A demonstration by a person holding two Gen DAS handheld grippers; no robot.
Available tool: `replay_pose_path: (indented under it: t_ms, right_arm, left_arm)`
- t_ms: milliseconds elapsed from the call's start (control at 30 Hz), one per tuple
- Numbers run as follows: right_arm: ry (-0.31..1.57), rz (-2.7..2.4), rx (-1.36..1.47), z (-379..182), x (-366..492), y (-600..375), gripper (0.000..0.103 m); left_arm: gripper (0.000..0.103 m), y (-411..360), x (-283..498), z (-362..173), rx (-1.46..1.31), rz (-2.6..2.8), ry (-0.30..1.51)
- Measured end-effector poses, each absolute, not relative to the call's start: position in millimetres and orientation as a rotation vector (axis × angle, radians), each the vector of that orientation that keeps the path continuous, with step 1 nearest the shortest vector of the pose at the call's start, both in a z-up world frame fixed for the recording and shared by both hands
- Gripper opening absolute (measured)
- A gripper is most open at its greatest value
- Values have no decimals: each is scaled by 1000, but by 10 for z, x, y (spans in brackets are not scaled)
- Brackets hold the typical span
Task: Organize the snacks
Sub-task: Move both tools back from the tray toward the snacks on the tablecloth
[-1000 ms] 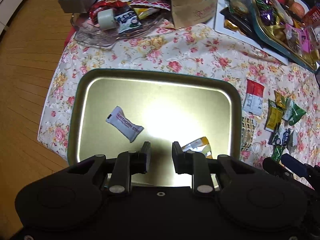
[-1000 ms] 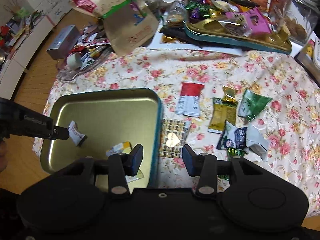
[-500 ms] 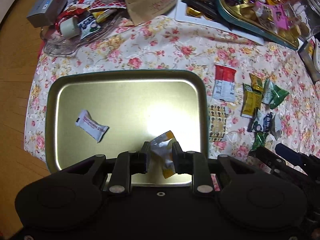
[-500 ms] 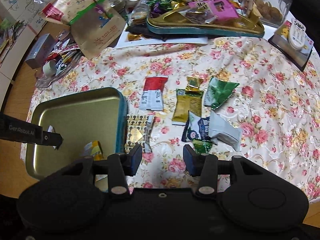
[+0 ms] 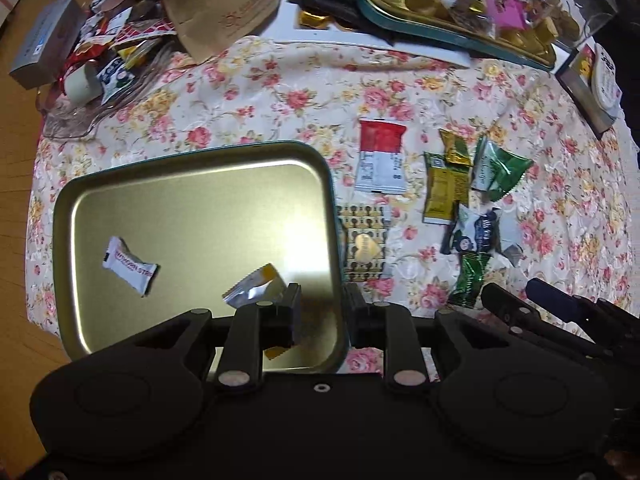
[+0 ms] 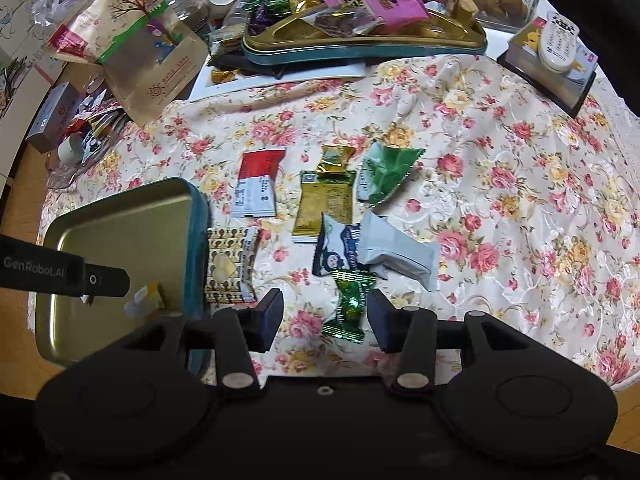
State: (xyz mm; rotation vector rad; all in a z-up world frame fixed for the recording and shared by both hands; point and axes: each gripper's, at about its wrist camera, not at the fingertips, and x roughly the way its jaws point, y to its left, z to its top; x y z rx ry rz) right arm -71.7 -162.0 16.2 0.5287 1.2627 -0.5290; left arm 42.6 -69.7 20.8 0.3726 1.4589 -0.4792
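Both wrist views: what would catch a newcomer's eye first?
The shiny gold tray on the floral tablecloth, holding only a white candy and a yellow-and-silver packet. Right of it lies a cluster of loose snacks, with a green-wrapped candy between the right tool's open fingers.

Tray (image 5: 192, 160) on tablecloth (image 5: 280, 92), left part of table. Two wrapped snacks in tray: bar (image 5: 129, 266) left, small packet (image 5: 253, 289) right of it, near front. Flat sachet (image 5: 365, 248) just beside tray's right rim. Further right, loose wrappers clustered (image 6: 332, 204), some overlapping. Twisted candy (image 6: 350, 304) at front of cluster. Behind: cluttered second tray (image 6: 360, 46), paper bag (image 6: 136, 48) back left.
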Motion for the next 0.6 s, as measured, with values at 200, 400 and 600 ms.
replay_pose_path:
  t_ms: [200, 400, 600]
  right_arm:
    - [1262, -572, 547, 124, -815, -1754, 49]
    - [1260, -618, 559, 79, -908, -1896, 49]
    - [1267, -665, 569, 9, -969, -2014, 50]
  left_arm:
    - [33, -890, 332, 187, 392, -505, 1465]
    - [33, -1064, 242, 170, 412, -535, 1471]
    - [33, -1175, 188, 162, 433, -549, 1466]
